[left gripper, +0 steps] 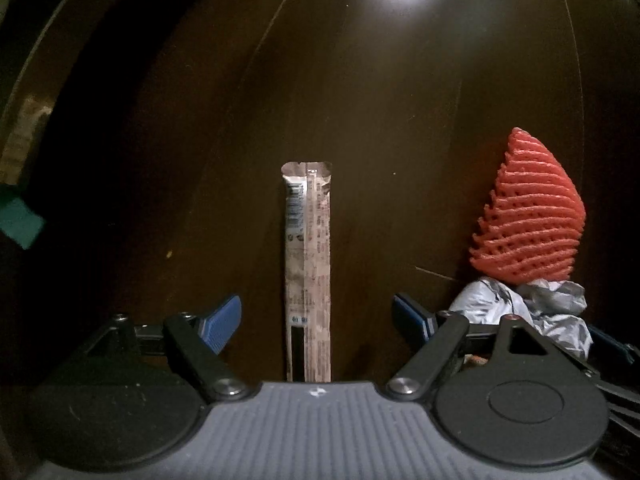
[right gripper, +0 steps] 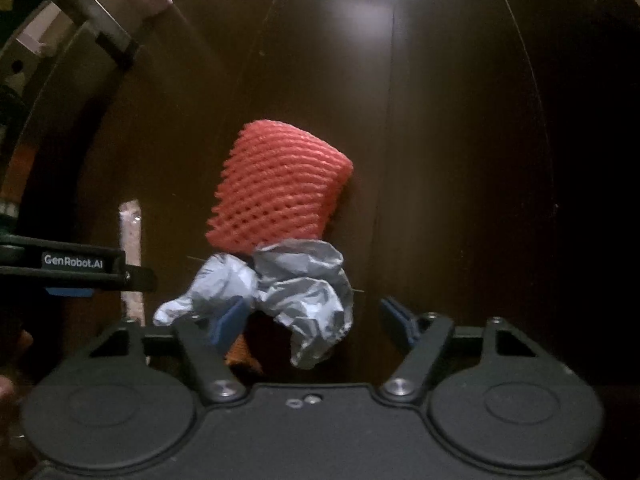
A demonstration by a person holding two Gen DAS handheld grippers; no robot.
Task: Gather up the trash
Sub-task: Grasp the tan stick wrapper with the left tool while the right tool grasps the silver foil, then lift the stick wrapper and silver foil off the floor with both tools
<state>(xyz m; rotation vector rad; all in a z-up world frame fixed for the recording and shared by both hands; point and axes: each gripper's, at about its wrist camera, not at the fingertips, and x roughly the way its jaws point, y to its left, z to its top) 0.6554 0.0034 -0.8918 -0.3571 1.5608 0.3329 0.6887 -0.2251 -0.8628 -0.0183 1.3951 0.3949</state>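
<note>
A long thin wrapper (left gripper: pixel 307 264) lies flat on the dark wooden table, running away from me between the open fingers of my left gripper (left gripper: pixel 318 320). A red foam net sleeve (left gripper: pixel 530 216) lies to its right, with a crumpled grey plastic bag (left gripper: pixel 520 312) in front of it. In the right wrist view my right gripper (right gripper: pixel 310 320) is open around the grey bag (right gripper: pixel 296 292); the bag drapes over its left finger. The red net (right gripper: pixel 280 192) lies just beyond. The wrapper (right gripper: pixel 130 240) and the left gripper's side (right gripper: pixel 72 266) show at the left.
The dark wooden table (left gripper: pixel 360 100) reflects a bright lamp at the top. A teal object (left gripper: pixel 20 220) sits at the far left edge. A small orange scrap (right gripper: pixel 240 354) lies under the right gripper's left finger. Furniture legs (right gripper: pixel 100 20) stand at the upper left.
</note>
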